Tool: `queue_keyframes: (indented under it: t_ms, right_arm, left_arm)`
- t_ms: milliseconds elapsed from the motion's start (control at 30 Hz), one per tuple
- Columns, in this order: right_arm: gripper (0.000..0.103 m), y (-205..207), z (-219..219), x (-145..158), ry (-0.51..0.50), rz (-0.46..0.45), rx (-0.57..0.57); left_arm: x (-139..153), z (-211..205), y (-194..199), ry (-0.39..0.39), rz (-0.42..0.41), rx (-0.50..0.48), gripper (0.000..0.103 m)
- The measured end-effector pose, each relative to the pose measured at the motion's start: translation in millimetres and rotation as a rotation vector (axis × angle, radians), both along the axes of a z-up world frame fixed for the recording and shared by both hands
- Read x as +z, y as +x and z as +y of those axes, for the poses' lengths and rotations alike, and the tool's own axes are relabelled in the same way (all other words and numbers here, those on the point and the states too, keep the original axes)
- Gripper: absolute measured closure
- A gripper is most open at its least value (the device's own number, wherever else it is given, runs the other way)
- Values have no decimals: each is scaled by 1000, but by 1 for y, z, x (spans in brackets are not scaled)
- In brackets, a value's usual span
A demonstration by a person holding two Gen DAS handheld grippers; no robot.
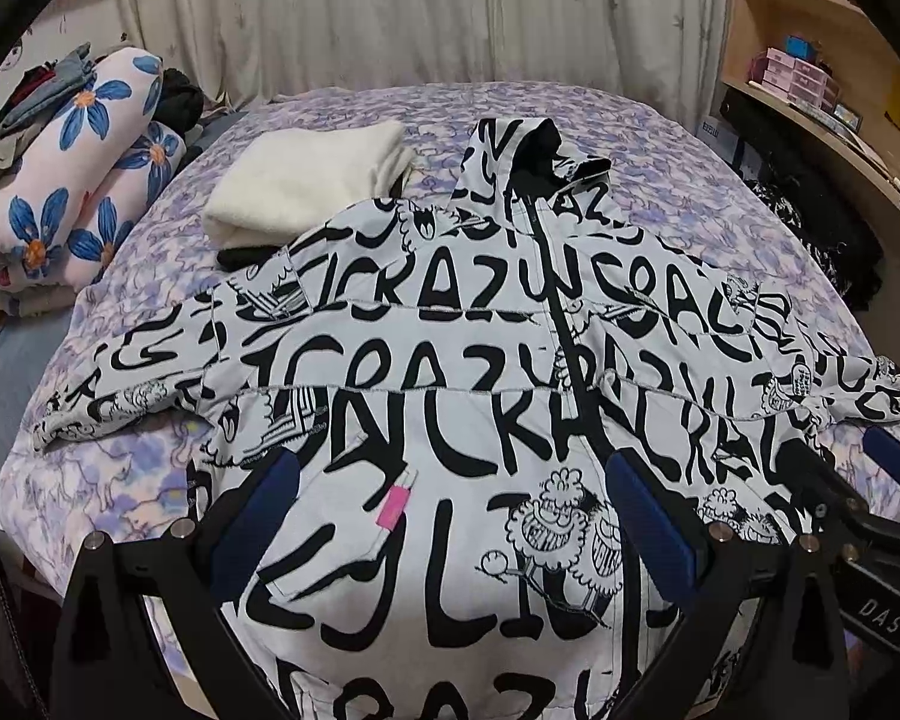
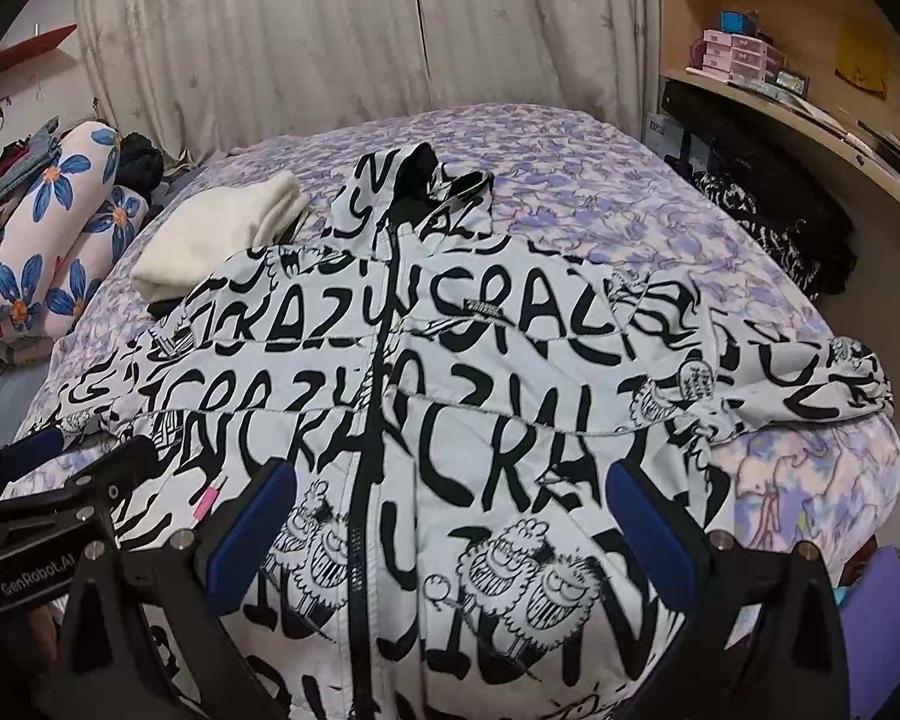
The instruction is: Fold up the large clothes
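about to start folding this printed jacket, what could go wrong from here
1. The jacket's left shoulder overlaps the folded white garment; folding that sleeve inward may drag it along.
2. The right sleeve ends near the bed edge and might slip off.
3. Both tongs, left and right, are open above slick-looking fabric, so a shallow pinch may slip.

Bare bedspread right of hood; white towel blocks left.
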State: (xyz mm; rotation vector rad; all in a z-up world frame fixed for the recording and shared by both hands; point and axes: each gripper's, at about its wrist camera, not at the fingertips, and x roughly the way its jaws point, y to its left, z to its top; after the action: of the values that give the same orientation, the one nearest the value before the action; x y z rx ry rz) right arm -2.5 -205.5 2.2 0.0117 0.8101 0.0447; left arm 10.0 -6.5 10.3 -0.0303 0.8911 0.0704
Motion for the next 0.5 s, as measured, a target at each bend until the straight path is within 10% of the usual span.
queue_keyframes:
  t_ms: [500]
  right_arm:
    - [0, 32, -74, 64, -22, -114, -124]
  left_arm:
    - [59, -29, 48, -2, -128, -129, 2]
